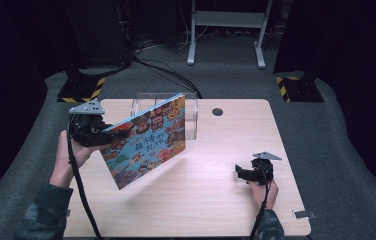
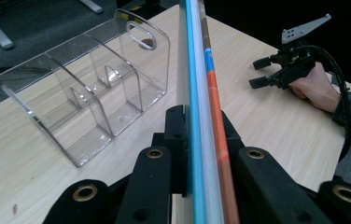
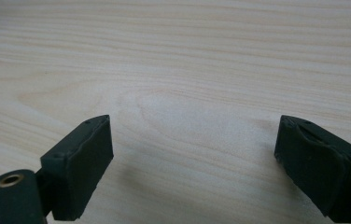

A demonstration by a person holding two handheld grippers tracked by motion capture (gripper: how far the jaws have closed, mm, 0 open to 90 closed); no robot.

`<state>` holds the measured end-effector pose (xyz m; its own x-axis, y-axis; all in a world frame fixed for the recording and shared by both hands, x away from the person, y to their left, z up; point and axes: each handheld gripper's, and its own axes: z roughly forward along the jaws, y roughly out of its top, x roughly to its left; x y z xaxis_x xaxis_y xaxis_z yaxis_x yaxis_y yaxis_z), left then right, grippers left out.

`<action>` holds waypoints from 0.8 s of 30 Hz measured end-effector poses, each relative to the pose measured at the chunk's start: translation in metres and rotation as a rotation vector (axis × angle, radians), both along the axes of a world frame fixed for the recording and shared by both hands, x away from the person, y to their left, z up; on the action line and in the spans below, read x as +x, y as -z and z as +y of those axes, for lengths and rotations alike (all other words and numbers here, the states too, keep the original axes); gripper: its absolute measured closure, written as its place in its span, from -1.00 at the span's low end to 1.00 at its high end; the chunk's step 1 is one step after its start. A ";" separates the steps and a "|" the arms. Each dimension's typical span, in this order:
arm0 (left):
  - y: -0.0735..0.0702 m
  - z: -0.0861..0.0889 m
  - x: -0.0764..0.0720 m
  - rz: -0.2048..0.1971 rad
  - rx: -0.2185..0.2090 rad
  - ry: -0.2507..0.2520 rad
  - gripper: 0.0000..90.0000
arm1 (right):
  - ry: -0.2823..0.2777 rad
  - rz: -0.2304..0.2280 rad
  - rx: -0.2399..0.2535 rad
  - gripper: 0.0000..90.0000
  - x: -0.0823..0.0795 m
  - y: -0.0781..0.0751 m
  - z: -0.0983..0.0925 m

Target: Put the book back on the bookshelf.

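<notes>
Left gripper [image 1: 107,134] clamps the picture book [image 1: 148,141] by one edge, lifted clear of the table [image 1: 216,200].

Held edge-on to its jaws (likely to slot it upright), the book tilts, long axis running up toward the clear organizer [image 1: 192,120] behind; right gripper [image 1: 240,171] rests apart, jaws wide and empty.

Looks like a recording lab or test studio, not a home. Dark surroundings, grey carpet [image 1: 36,150] underfoot, one pale wooden bench [image 1: 216,200] lit in the middle. Black stands on yellow-and-black striped bases [image 1: 81,92] at both far corners, bundled cables [image 1: 161,67] across the floor, a grey metal frame [image 1: 226,30] at the back.
</notes>
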<state>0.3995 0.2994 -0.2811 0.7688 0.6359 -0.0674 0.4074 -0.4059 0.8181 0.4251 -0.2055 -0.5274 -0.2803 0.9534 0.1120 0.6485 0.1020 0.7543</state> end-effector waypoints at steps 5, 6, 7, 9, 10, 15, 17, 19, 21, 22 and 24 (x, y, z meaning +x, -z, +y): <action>-0.003 0.012 -0.002 0.009 0.005 -0.024 0.80 | 0.009 -0.001 -0.063 -0.79 0.001 0.001 0.007; -0.003 0.014 -0.003 0.005 0.005 -0.029 0.80 | 0.003 0.001 -0.087 -0.79 0.001 0.001 0.008; -0.003 0.015 -0.003 0.002 0.002 -0.036 0.80 | 0.007 0.004 -0.098 -0.80 0.001 0.001 0.010; -0.005 0.019 -0.004 0.006 0.004 -0.039 0.80 | 0.001 0.004 -0.104 -0.81 0.001 0.001 0.010; -0.006 0.021 -0.004 0.002 0.006 -0.040 0.80 | 0.001 0.004 -0.104 -0.81 0.001 0.001 0.010; -0.009 0.029 -0.007 0.002 -0.002 -0.055 0.80 | 0.001 0.005 -0.105 -0.81 0.001 0.001 0.010; -0.010 0.033 -0.008 0.003 -0.004 -0.060 0.80 | 0.001 0.005 -0.105 -0.81 0.001 0.001 0.010; -0.011 0.037 -0.008 -0.003 -0.007 -0.070 0.80 | 0.001 0.004 -0.105 -0.81 0.001 0.001 0.010; -0.012 0.041 -0.010 -0.003 -0.007 -0.083 0.80 | 0.001 0.004 -0.105 -0.81 0.001 0.001 0.010; -0.012 0.043 -0.010 -0.005 -0.009 -0.093 0.80 | 0.001 0.005 -0.106 -0.81 0.001 0.001 0.010; -0.013 0.047 -0.012 -0.009 -0.008 -0.106 0.80 | 0.001 0.004 -0.105 -0.81 0.001 0.001 0.010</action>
<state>0.3876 0.3469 -0.2683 0.6977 0.7133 -0.0664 0.4407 -0.3542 0.8248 0.4266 -0.1955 -0.5285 -0.2787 0.9603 0.0124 0.6520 0.1798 0.7366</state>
